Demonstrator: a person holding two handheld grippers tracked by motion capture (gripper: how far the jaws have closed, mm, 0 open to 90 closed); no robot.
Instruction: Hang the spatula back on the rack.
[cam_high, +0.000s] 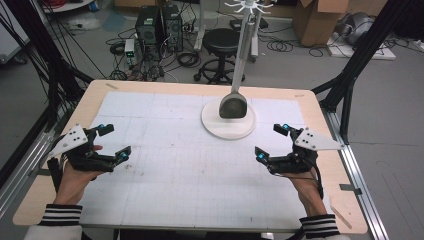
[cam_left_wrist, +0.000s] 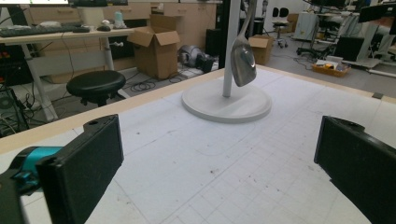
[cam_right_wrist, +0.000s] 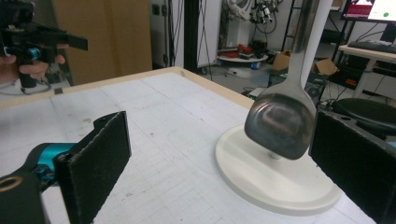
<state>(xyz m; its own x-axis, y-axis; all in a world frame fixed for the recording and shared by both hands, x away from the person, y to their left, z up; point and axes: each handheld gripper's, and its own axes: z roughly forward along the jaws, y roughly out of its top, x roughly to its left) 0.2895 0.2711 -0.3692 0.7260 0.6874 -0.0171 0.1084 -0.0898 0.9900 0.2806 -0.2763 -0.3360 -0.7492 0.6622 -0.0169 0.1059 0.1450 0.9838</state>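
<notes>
Overhead, both grippers, left (cam_high: 114, 141) and right (cam_high: 272, 140), are hovering wide open and empty over the gridded mat (cam_high: 165, 180), while a metal spatula (cam_high: 233, 106) is hanging from a rack (cam_high: 228, 122) mid-table. Leftward, it (cam_left_wrist: 243, 60) is looking stiff, slick and light; gripping the handle seems wisest. Rightward, its blade (cam_right_wrist: 280, 123) is dangling above the white base (cam_right_wrist: 280, 186), workshop clutter behind.

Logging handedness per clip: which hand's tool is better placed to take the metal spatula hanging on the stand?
Right, probably. The right tool is open and nearer the spatula, which looms close before its jaws; the left tool, also open, sits farther off.
</notes>
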